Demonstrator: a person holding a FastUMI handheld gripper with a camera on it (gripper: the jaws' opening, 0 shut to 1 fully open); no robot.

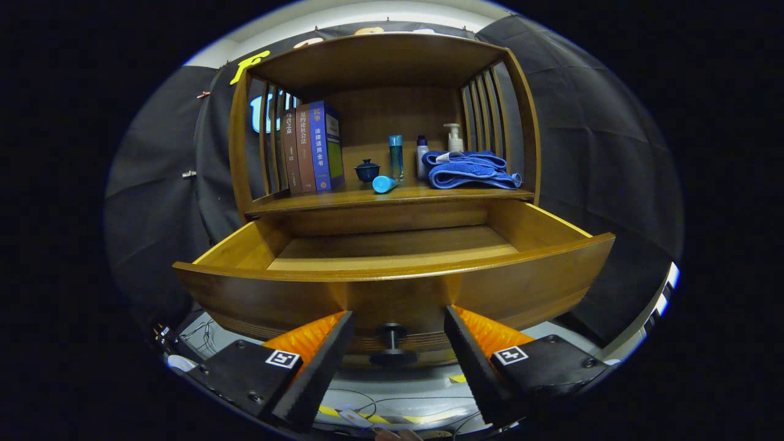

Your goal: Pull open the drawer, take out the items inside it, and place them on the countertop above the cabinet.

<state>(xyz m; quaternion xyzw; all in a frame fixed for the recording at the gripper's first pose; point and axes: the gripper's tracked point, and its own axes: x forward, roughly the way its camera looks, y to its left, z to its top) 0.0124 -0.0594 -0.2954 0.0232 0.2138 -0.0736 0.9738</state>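
**Drawer open, knob between the fingers**

Between the spread fingers of the gripper point(398, 334) sits the one knob point(392, 340) of the drawer point(392, 288), with clear gaps on both sides, so the jaws are open. One drawer is pulled out; its visible floor is bare (the near part hides behind the front). On the countertop point(392, 197) above stand three books point(311, 149), one cup point(367, 170), three bottles point(396, 157), one folded towel point(468, 169) and one tube point(384, 184) lying on its side.

three books point(311, 148), three bottles point(396, 157), one lidded cup point(367, 170), one folded towel point(468, 169), one open drawer point(392, 288)
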